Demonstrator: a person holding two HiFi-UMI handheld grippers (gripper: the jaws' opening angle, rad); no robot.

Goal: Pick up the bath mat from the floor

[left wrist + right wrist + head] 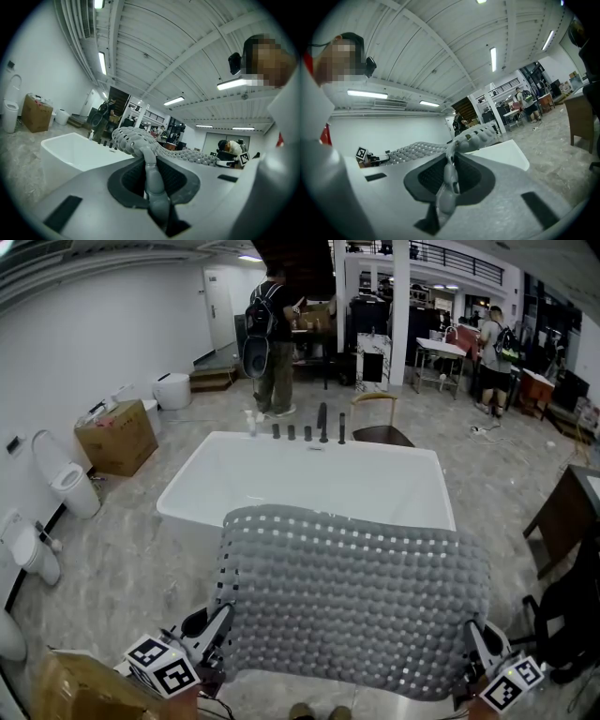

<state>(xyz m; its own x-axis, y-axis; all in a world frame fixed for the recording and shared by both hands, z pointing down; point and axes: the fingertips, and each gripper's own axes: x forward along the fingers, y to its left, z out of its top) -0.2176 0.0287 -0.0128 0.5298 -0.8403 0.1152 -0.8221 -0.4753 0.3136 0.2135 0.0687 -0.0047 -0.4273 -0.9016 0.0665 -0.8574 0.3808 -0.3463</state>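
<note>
The grey knobbly bath mat (352, 592) is held up off the floor, spread wide in front of me, its far edge over the near rim of the white bathtub (309, 474). My left gripper (217, 632) is shut on the mat's near left corner; in the left gripper view the mat (140, 140) is pinched in a fold between the jaws (152, 180). My right gripper (472, 641) is shut on the near right corner, and the right gripper view shows the mat (476, 136) squeezed between its jaws (450, 180).
A cardboard box (117, 437) and a toilet (66, 479) stand along the left wall. A person with a backpack (272, 334) stands behind the tub, another person (494, 348) at the far right. A dark wooden cabinet (567, 517) is at the right.
</note>
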